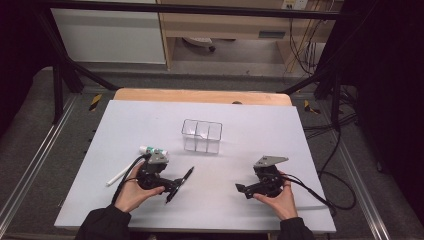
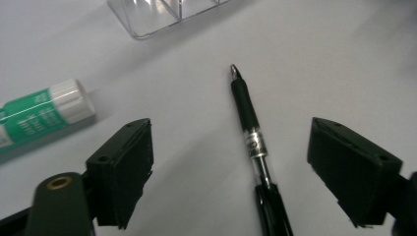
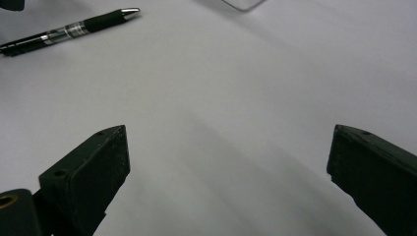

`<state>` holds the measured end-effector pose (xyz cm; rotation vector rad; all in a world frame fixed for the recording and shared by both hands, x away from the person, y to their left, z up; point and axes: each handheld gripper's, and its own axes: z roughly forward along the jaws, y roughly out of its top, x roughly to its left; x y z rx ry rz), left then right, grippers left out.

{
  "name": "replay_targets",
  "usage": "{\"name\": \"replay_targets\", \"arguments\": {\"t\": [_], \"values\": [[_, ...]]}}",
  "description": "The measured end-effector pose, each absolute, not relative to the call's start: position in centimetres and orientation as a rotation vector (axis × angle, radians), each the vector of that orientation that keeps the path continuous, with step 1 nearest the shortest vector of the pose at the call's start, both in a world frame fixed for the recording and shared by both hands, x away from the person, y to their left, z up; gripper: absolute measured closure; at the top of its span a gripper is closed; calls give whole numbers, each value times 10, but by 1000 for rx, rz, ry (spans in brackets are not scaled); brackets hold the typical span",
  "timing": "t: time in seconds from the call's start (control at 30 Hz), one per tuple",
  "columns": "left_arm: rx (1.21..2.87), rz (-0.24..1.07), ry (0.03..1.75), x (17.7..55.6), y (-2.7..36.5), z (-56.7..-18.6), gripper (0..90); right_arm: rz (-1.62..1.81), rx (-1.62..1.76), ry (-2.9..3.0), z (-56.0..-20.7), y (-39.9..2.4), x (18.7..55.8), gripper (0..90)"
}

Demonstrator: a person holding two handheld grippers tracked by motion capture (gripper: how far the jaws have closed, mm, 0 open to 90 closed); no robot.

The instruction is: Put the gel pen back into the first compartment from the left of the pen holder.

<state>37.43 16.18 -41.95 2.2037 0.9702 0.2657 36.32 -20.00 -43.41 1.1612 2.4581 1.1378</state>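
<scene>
Left gripper spread wide, pen lying untouched between its jaws, right gripper wide open, holding nothing

Desk: we see a white top.
On it: we find a clear divided box, glue stick, black pen, white pen.

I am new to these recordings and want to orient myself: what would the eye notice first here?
First, the black pen lying on the white table, straight between the open jaws of the left gripper. Behind it stands a clear divided box near the table's middle, and a green-and-white glue stick lies to the left. The right gripper is open over bare table.
</scene>
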Motion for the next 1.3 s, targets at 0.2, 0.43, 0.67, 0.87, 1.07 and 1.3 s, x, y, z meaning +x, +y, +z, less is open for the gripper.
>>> {"name": "replay_targets", "arguments": {"t": [0.2, 0.43, 0.67, 0.87, 1.07, 1.3], "values": [[2247, 250, 991, 381, 139, -422, 311, 1142, 1214, 2424, -437, -217, 359, 19], [2301, 309, 1005, 387, 122, -429, 523, 1131, 1214, 2418, -438, -222, 357, 15], [2333, 319, 1034, 389, 115, -435, 674, 1115, 1217, 2414, -437, -223, 356, 12], [2337, 319, 1048, 390, 114, -435, 741, 1111, 1206, 2417, -437, -223, 356, 13], [2327, 330, 1088, 388, 110, -435, 778, 1110, 1206, 2421, -437, -223, 356, 13], [2299, 323, 1107, 388, 112, -434, 797, 1108, 1206, 2422, -438, -222, 355, 12]]}}
